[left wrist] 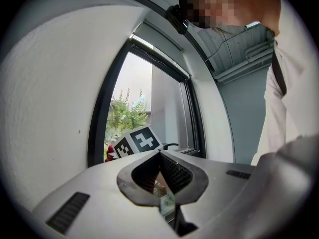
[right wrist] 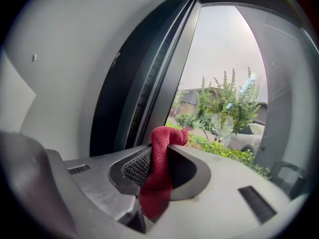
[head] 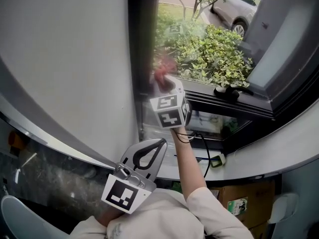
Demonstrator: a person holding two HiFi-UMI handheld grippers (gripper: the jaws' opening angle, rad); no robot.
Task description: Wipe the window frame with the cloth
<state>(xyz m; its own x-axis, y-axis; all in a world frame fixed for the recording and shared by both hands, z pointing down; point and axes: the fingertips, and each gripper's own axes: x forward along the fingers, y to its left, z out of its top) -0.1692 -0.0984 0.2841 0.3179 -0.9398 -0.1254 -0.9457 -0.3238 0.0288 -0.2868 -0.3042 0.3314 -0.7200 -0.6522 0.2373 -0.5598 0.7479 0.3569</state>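
Observation:
A red cloth (head: 161,74) is bunched in my right gripper (head: 168,85), which is shut on it. The cloth touches the dark vertical window frame (head: 139,44) low down, near its bottom left corner. In the right gripper view the cloth (right wrist: 158,176) hangs between the jaws and its top curls over toward the frame (right wrist: 144,83). My left gripper (head: 160,142) is held lower, near the person's chest, shut with nothing in it. In the left gripper view its jaws meet at the tips (left wrist: 160,156), and the right gripper's marker cube (left wrist: 137,142) shows beyond them.
A white wall (head: 65,59) runs left of the frame. A black window handle (head: 232,91) sits on the lower frame rail at the right. A cable and a small green device (head: 217,160) lie on the sill. A cardboard box (head: 239,200) stands below. Bushes (head: 214,54) grow outside.

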